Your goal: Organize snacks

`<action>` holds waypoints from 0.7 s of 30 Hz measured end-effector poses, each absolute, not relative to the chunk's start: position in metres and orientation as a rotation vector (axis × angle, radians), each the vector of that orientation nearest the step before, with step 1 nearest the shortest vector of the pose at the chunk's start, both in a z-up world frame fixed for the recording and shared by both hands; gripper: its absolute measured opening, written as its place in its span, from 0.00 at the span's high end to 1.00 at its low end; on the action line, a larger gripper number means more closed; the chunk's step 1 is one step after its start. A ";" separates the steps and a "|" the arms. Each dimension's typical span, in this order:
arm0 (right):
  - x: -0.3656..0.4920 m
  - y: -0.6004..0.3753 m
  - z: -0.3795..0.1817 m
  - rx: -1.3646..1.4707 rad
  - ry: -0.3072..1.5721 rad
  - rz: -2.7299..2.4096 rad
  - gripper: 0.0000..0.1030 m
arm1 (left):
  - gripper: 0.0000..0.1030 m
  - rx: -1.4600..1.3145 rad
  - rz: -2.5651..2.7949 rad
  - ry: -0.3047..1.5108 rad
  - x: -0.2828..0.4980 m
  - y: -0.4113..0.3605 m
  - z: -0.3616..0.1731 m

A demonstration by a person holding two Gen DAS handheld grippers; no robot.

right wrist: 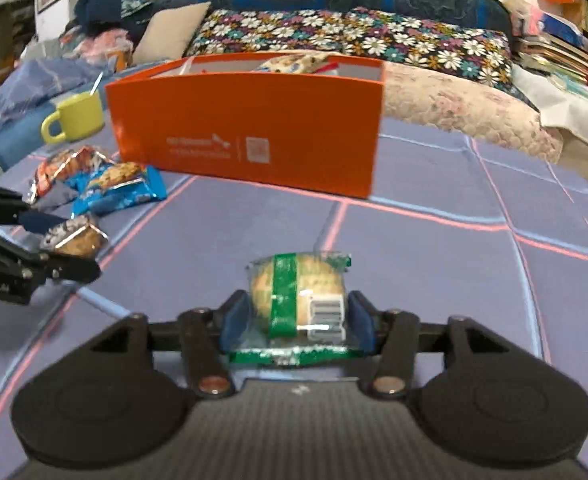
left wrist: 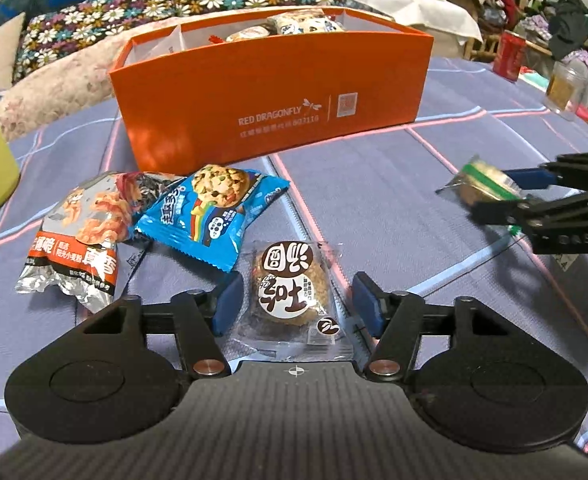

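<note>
Left tongs (left wrist: 294, 304): wide, either side of brown cookie (left wrist: 289, 292) on tabletop (left wrist: 394, 184).
Right tongs (right wrist: 298, 316): gripping green cookie (right wrist: 298, 292).
Orange box (left wrist: 269, 92): behind, snacks inside.

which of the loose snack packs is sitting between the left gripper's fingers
The clear-wrapped brown cookie with the brown-and-white label lies between the open left gripper fingers. The blue chocolate-chip cookie pack and silver-orange snack bag lie farther out, to its left.

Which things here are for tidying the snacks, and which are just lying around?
For the job: orange box, brown cookie pack between the left gripper's open fingers, green-striped cookie pack in the right gripper, blue cookie packet, silver snack bag.

Just lying about: yellow mug, red can, glass jar, floral cushions.
</note>
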State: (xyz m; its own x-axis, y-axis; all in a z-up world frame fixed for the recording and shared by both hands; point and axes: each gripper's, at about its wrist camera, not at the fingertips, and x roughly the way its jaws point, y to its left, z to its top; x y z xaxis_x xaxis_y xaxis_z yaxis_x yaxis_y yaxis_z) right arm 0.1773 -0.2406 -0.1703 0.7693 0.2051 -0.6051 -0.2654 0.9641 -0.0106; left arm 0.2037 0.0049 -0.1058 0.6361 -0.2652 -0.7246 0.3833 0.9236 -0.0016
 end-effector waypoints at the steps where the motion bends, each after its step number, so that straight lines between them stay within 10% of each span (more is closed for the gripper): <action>1: 0.179 -0.241 -0.170 -0.099 0.645 0.255 0.43 | 0.64 0.157 -0.367 0.804 0.204 0.005 -0.106; 8: 0.177 -0.234 -0.171 -0.110 0.663 0.276 0.27 | 0.30 0.163 -0.338 0.830 0.206 0.005 -0.110; 21: 0.182 -0.239 -0.172 -0.094 0.651 0.250 0.27 | 0.33 0.163 -0.386 0.818 0.204 0.005 -0.112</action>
State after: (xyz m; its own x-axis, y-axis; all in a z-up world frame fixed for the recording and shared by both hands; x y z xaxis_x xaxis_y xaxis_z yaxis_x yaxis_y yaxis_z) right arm 0.1816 -0.2389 -0.1721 0.7667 0.2004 -0.6100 -0.2591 0.9658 -0.0084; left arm 0.2040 0.0052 -0.1122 0.6190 -0.2715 -0.7370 0.3959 0.9183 -0.0057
